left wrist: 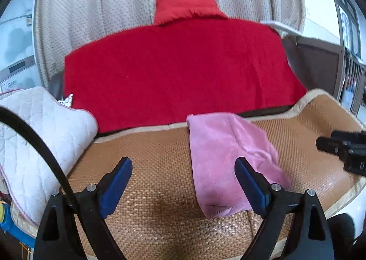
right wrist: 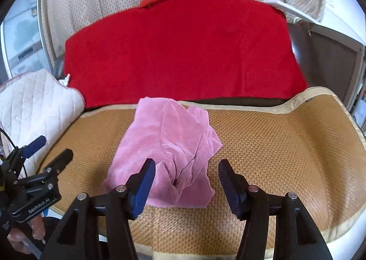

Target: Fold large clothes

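Woven rattan mat [right wrist: 274, 145] with a tan border covers the seat under you; a beige dotted cover [left wrist: 103, 8] hangs behind it.

Your left hand-held gripper [left wrist: 184, 168]: jaws spread wide, blue pads [left wrist: 116, 182] clear of everything, nothing between them but bare mat. Its right pad sits over the near left part of the pink garment [right wrist: 164, 145] without pinching it. In the right wrist view your fingers [right wrist: 34, 232] show under this gripper's body.

Your right hand-held gripper [right wrist: 186, 168]: jaws moderately apart, empty. It hangs above the near edge of the pink garment, not touching so far as you can tell.

Pink garment: lies folded on the mat, roughly centre, far end near the mat's back border, with rumpled ribbed layers on its right side.

Beyond it, a red blanket [left wrist: 183, 72] is spread flat, with a red pillow [left wrist: 187, 8] at its far edge. A white quilted pad [left wrist: 41, 136] sits at the left, overlapping the mat's corner.
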Available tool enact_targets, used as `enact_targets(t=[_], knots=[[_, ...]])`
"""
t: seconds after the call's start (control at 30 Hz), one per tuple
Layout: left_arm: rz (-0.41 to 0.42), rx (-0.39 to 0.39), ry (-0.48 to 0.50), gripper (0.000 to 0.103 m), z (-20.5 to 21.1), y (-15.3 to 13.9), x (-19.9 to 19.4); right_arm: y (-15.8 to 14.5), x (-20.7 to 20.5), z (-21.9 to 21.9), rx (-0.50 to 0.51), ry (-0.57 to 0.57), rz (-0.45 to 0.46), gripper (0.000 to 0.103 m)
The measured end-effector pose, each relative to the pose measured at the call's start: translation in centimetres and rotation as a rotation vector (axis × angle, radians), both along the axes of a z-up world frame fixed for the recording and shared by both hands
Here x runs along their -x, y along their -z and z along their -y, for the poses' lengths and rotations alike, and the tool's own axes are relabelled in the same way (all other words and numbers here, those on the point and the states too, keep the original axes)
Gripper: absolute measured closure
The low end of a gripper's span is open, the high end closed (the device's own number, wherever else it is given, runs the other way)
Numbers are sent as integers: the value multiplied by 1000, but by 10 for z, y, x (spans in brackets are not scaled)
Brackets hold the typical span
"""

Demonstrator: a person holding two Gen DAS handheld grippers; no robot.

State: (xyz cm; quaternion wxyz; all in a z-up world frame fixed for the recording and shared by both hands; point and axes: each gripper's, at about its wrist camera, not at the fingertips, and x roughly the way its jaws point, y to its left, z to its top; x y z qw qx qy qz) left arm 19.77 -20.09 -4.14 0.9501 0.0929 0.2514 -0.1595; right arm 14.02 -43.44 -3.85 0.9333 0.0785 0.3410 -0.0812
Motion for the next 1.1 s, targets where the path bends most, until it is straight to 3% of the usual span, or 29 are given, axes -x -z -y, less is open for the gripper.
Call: enact_targets(t=[0.37,0.57,0.77,1.1], knots=[[77,34,-68,6,-23,-51,52,-28,49,-32,15,-36,46,39],[176,46,-123,6,-35,-77,82,-48,77,-51,21,-52,113,39],[205,70,-133,6,-42,-92,99,-62,93,-61,27,-45,176,37],[209,43,-174,6,-49,-102,108,-53,91,-73,-11,-54,160,35]])
